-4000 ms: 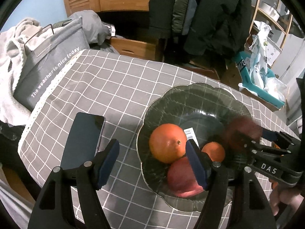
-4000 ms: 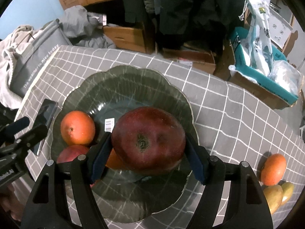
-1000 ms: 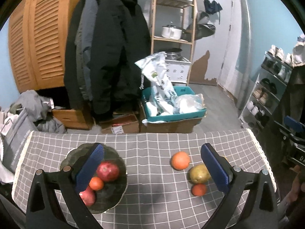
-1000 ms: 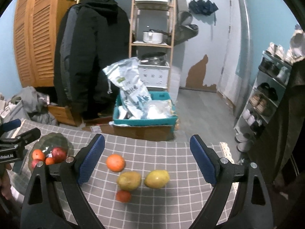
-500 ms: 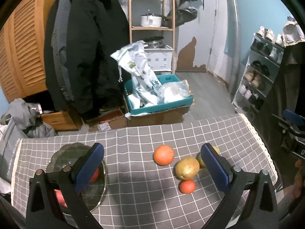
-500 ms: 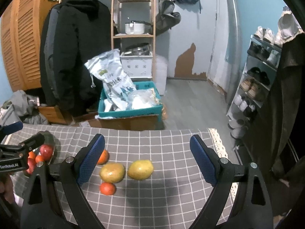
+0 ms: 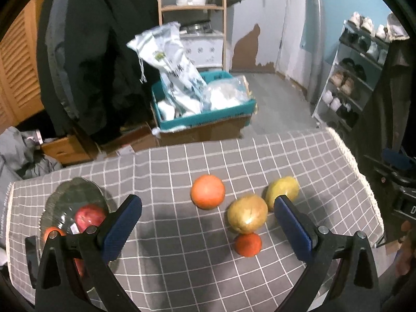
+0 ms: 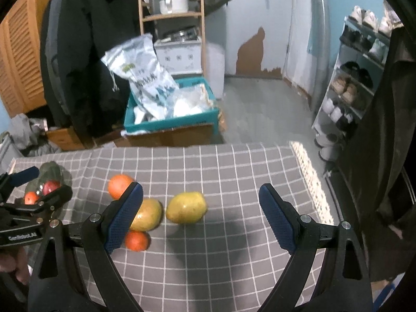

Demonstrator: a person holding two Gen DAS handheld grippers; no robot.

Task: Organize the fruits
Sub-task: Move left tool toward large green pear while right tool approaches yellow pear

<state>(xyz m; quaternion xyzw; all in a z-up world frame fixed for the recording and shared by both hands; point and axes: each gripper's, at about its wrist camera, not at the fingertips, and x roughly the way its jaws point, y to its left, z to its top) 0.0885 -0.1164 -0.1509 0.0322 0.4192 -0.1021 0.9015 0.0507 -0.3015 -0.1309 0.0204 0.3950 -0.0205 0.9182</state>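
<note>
— What are the two tools doing?

— The left tool (image 7: 206, 221) hangs above the tabletop (image 7: 182, 260) with its blue pads spread wide and nothing between them. The right tool (image 8: 201, 215) is the same: spread wide, empty, held over the cloth.

— And the fruit?

— Four pieces lie loose on the checked cloth, toward the right end of the tabletop. A large orange (image 7: 207, 192) sits by itself, a little apart from the rest. Beside it a yellow-brown mango (image 7: 247, 217) touches, or nearly touches, a second yellow mango (image 7: 282, 192) that lies closer to the right edge. A small orange (image 7: 247, 244) sits just beside the first mango, on the near side.

— Anything sorted already?

— Yes, at the left end there is a dark glass plate (image 7: 65, 195) holding a red apple (image 7: 89, 217) and at least one small orange fruit (image 7: 50, 232); the left tool's arm hides part of it. A dark phone (image 7: 31, 257) lies at the near left corner beside the plate.

— Past the tabletop?

— On the floor beyond the far edge, a teal crate (image 7: 208, 115) stuffed with bags.
</note>
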